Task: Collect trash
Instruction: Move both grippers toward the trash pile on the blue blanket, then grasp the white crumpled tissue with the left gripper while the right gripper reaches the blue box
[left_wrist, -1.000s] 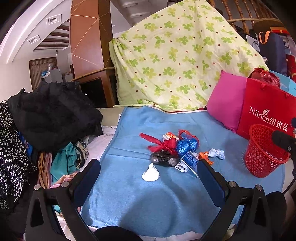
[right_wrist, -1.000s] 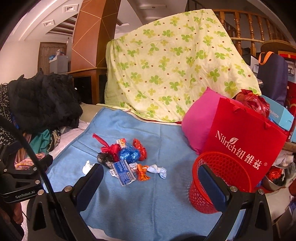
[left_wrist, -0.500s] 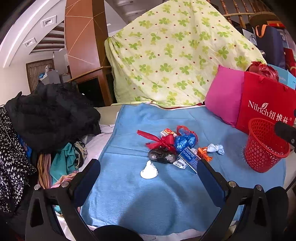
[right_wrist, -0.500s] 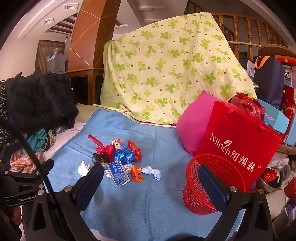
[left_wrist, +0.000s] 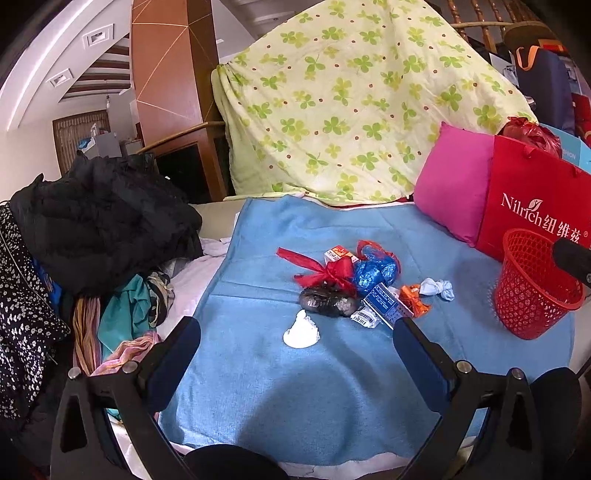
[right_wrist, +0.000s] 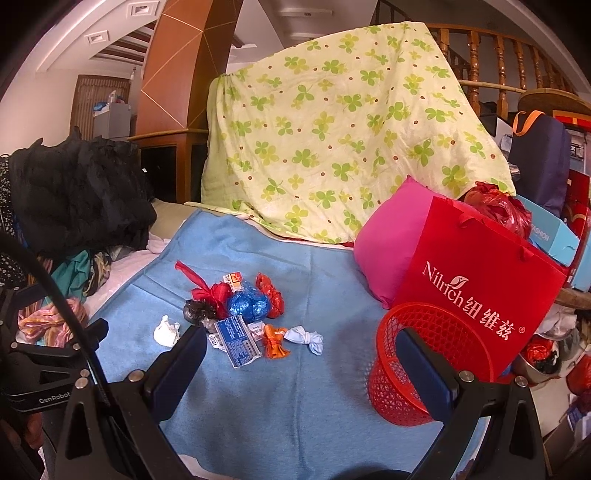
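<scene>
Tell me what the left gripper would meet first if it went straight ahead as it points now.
Probably the white crumpled tissue on the blue blanket: it lies between the open jaws of the left gripper, nearer than the pile. Depth is uncertain.

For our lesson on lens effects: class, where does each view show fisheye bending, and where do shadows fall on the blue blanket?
Left wrist view: dark corners, and the white ceiling moulding bows into an arc; a soft shadow darkens the blue blanket between the open left gripper fingers. Right wrist view: the wooden column curves, and the blanket darkens near the open right gripper. Both stay sharp.
</scene>
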